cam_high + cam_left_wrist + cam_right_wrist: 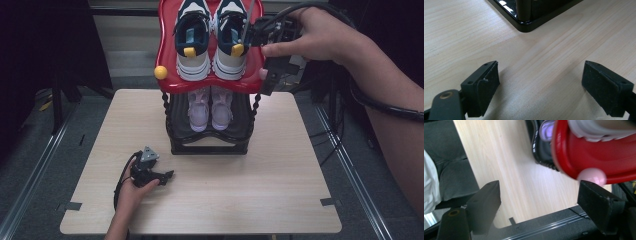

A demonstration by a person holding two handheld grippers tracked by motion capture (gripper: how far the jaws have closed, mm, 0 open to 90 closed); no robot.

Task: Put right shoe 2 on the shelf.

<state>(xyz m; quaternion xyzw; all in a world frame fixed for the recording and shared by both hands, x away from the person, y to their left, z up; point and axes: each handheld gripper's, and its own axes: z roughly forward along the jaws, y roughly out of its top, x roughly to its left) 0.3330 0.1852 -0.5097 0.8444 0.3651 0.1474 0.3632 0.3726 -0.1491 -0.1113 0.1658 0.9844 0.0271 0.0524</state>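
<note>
A two-tier shoe rack stands at the back of the table. Its red top tray [167, 60] carries a pair of navy and white sneakers [210, 35]. A pair of pale lilac shoes [210, 107] sits in the black lower tray [175, 125]. My right gripper [268, 84] hangs at the red tray's right front corner, pointing down, open. In the right gripper view the right gripper [537, 186] has nothing between its jaws, and a pink ball knob [592, 176] shows just above its right jaw, under the red tray [589, 152]. My left gripper [167, 176] rests open on the table in front of the rack.
A yellow ball knob [160, 72] marks the red tray's left front corner. The rack's black base corner [525, 23] lies ahead of the left gripper [540, 67] on the light wooden table [250, 190]. Dark floor and metal rails flank the table.
</note>
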